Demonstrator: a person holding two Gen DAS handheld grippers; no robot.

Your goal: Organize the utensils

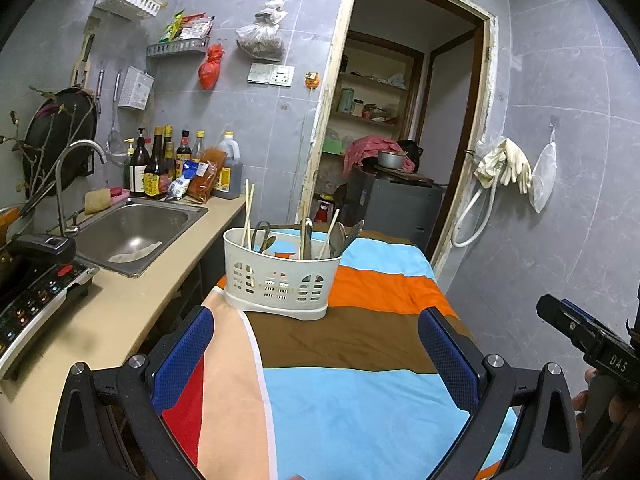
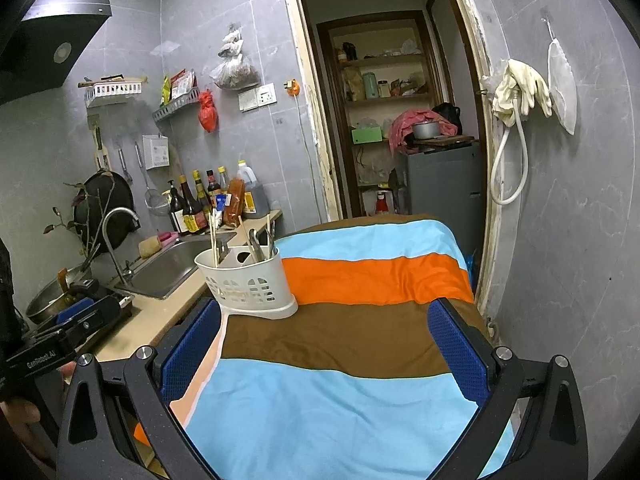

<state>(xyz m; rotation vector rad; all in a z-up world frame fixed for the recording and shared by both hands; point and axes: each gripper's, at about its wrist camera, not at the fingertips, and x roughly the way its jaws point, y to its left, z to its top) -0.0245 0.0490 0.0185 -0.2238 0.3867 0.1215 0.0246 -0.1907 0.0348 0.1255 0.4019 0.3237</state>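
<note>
Left hand-held gripper (image 1: 316,356) and right hand-held gripper (image 2: 326,344), each with blue pads spread wide and nothing between them, hover over the near end of the striped cloth (image 1: 360,400) that covers the bench. Neither touches the cloth. Ahead of both, at mid-depth, the white utensil caddy (image 1: 280,280) stands upright on the cloth; it lies ahead and slightly left of the left gripper, further left of the right one. Chopsticks (image 1: 249,212), spoons (image 1: 340,236) and other metal utensils stand handle-down in its compartments, apparently sorted already, which probably explains the empty jaws. Beyond and to the left: the sink (image 1: 136,232), then the sauce bottles (image 1: 160,164).
</note>
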